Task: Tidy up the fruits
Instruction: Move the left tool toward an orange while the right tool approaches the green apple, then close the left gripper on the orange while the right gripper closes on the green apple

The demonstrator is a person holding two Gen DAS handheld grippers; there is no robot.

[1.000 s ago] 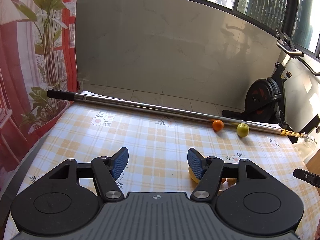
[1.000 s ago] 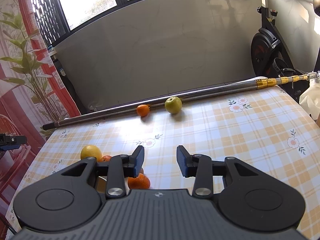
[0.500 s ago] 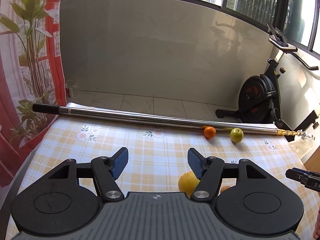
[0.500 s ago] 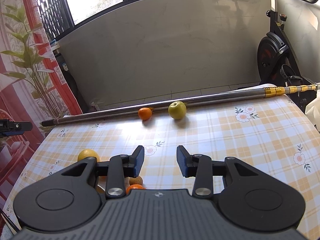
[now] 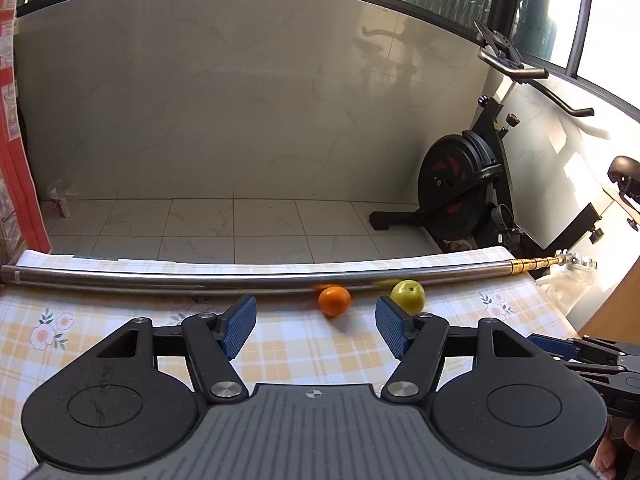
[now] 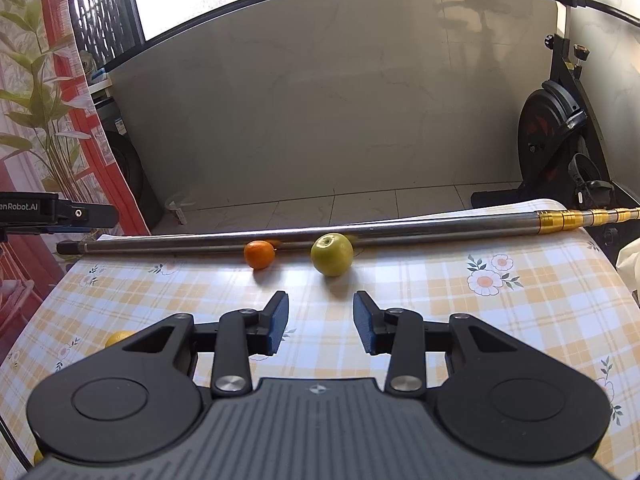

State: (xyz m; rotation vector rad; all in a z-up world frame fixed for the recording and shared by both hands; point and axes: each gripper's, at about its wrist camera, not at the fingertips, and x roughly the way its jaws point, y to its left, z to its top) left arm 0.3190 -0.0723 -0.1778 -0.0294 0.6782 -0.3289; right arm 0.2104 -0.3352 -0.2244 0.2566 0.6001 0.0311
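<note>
A small orange point(image 5: 335, 301) and a green apple point(image 5: 408, 296) lie on the checked tablecloth point(image 5: 100, 344), against a long metal pole point(image 5: 200, 280) at the far edge. My left gripper point(image 5: 316, 326) is open and empty. The orange lies just beyond the gap between its pads, and the apple is behind its right pad. In the right wrist view the orange point(image 6: 260, 255) and apple point(image 6: 332, 255) sit ahead of my right gripper point(image 6: 320, 322). That gripper is open with a narrower gap and holds nothing. A yellow fruit point(image 6: 120, 336) peeks out beside its left finger.
The pole point(image 6: 360, 230) runs along the whole far edge of the table point(image 6: 440, 300). An exercise bike point(image 5: 460, 196) stands on the tiled floor beyond. The right gripper's tip point(image 5: 580, 354) shows at the right of the left view. A red curtain point(image 6: 100, 140) hangs at the left.
Both grippers have moved forward toward the far edge, so the orange and apple look closer. The left view swung right, and the nearer yellow fruit slid out of it.
</note>
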